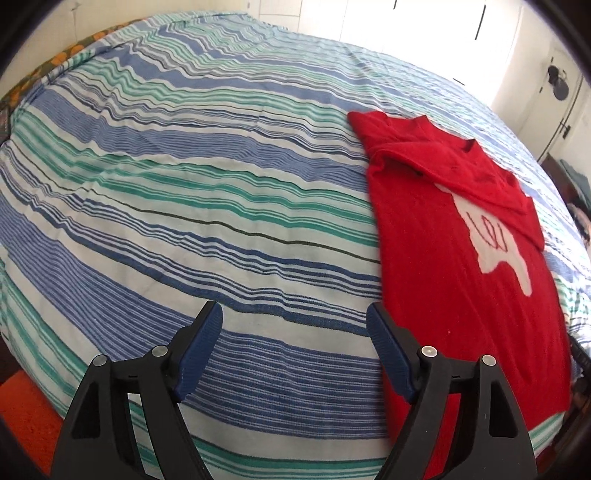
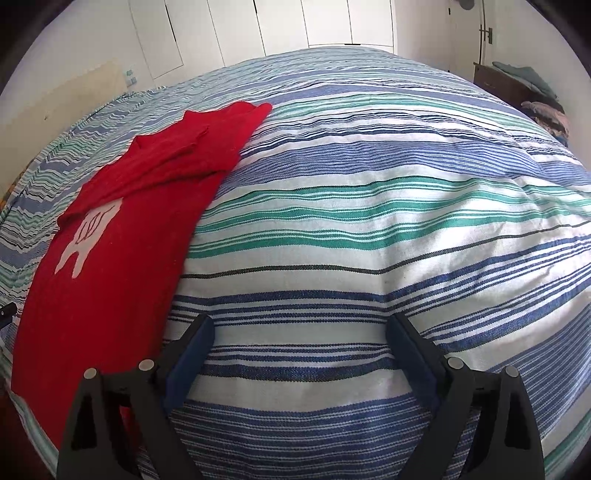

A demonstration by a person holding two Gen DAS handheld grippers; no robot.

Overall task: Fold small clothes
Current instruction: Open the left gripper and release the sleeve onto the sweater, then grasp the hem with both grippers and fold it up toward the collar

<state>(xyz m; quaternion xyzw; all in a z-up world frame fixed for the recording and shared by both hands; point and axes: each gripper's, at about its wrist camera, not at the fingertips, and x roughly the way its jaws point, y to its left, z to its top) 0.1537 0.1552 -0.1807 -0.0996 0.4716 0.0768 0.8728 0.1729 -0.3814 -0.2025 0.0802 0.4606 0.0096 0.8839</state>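
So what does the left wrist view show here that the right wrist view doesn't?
Only the left wrist view shows an orange-patterned fabric edge past the bed's far corner and a bright window.

Only the right wrist view shows white cupboard doors and a dark wooden unit piled with clothes.

Both show the red T-shirt with a white print, sleeves folded in, flat on the blue, green and white striped bedspread. The left tool and right tool are open and empty.

a red shirt [image 1: 436, 258] with a white print lies on a blue, green and white striped bedspread [image 1: 184, 206].
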